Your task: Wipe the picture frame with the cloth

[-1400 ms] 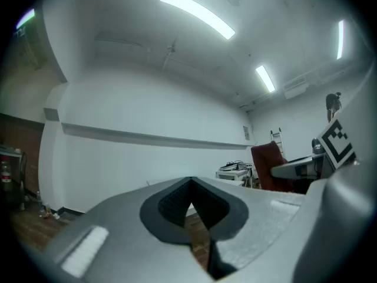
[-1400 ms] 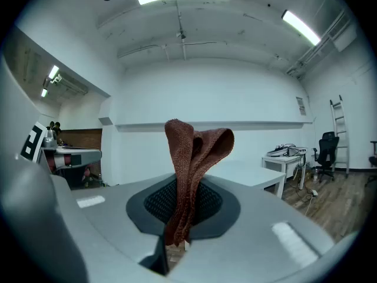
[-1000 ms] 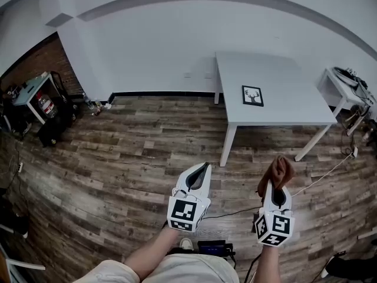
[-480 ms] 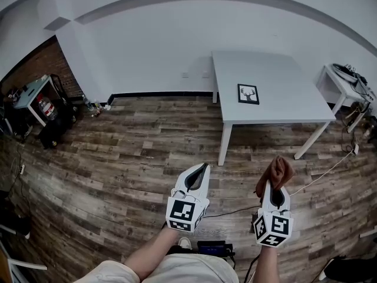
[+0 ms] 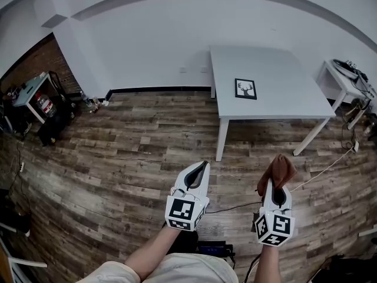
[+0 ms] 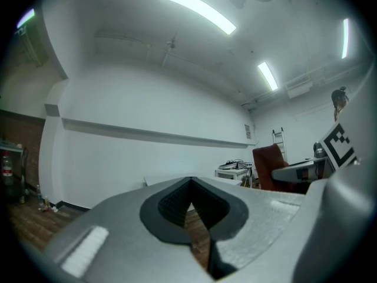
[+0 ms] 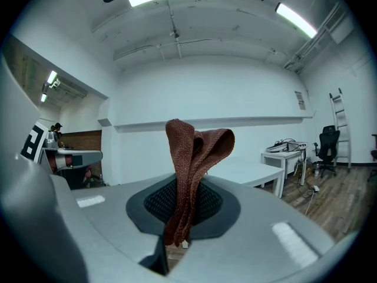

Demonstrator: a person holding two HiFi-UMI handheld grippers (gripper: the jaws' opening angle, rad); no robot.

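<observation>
— What did the head view give you?
— The small black-edged picture frame with a stag print (image 5: 245, 89) lay flat on the white rectangular surface (image 5: 283, 102), well apart from both tools. The right gripper (image 5: 277, 184) had the rust-brown knitted cloth (image 5: 280, 168) sticking up from it; the left gripper (image 5: 204, 165) carried nothing. Grey-brown wood-plank floor (image 5: 118, 152) lay between me and the surface, with white walls (image 5: 153, 40) behind.
— And the left gripper view?
— Its fingers (image 6: 168, 208) met at the tips, nothing between them.
— The right gripper view?
— Fingers (image 7: 221, 208) clamped on the cloth's lower end, the rest flopping over in a fold. I judged it soft, light and grippy, so a low hold suited it. The frame looked light, likely to slide and perhaps glazed; I'd have steadied one edge with the left gripper.
</observation>
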